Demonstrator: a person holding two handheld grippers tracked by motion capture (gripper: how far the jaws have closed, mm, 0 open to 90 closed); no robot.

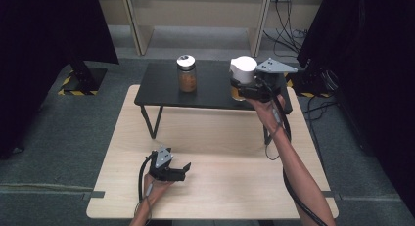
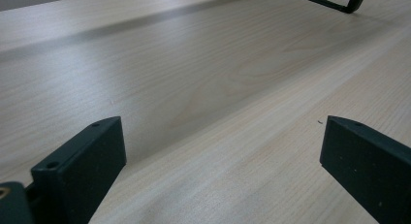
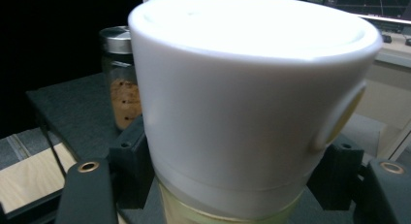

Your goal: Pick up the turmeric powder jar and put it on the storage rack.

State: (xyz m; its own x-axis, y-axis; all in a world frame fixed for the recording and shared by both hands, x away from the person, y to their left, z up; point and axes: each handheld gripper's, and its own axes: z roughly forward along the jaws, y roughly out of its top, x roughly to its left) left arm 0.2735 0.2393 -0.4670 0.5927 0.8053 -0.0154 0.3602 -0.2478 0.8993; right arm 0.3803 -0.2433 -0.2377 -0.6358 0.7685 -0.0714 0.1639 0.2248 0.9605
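Observation:
My right gripper (image 1: 241, 89) is shut on a jar with a tall white lid (image 1: 243, 69), held over the right end of a low black stand (image 1: 161, 84). In the right gripper view the white-lidded jar (image 3: 252, 103) sits between the black jaws of the right gripper (image 3: 232, 185), with yellowish glass showing below the lid. A second jar with a silver lid and brown contents (image 1: 187, 74) stands upright on the stand; it shows behind as the silver-lidded jar (image 3: 121, 83). My left gripper (image 1: 182, 171) rests low on the wooden table (image 1: 220, 187), open. Nothing lies between the jaws of the left gripper (image 2: 223, 156).
The black stand's thin metal legs (image 1: 155, 119) rest on the wooden table; one leg (image 2: 329, 1) shows far off in the left gripper view. Black curtains hang at both sides. Cables (image 1: 286, 25) lie on the floor at the back right.

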